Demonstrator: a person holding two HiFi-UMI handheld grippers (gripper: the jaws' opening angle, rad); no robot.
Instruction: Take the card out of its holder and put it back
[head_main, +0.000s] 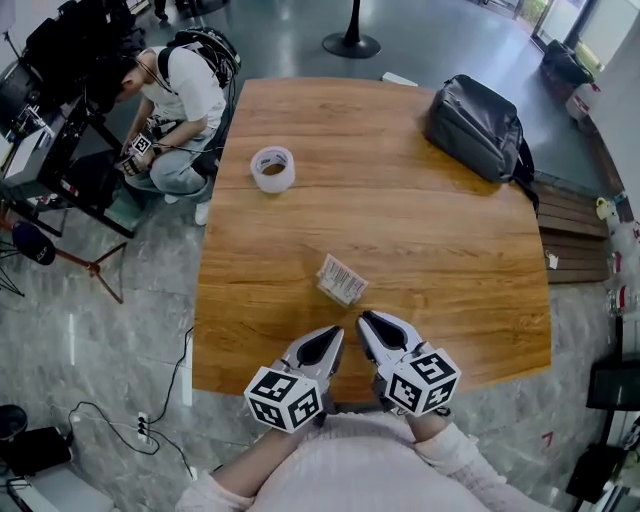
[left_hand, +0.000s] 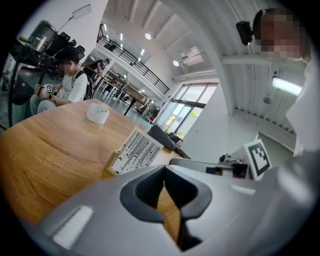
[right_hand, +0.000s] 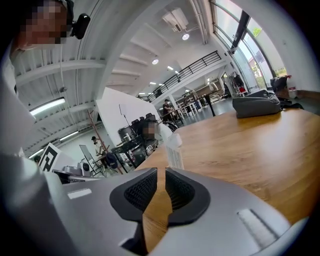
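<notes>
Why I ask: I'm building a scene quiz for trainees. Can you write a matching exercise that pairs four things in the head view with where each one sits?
Things:
1. tape roll
2. grey bag
3. card in its holder
4. crouching person

Places:
A. middle of the table, closest to its near edge
B. far right corner of the table
C. on the floor beyond the far left corner
D. far left part of the table

Pairs: 1-D, 2-B, 3-A, 4-C

card holder (head_main: 341, 279) on the table (head_main: 420, 230), near its front; tape roll (head_main: 272, 168) behind-left; bag (head_main: 476, 125) at the far right corner
</notes>
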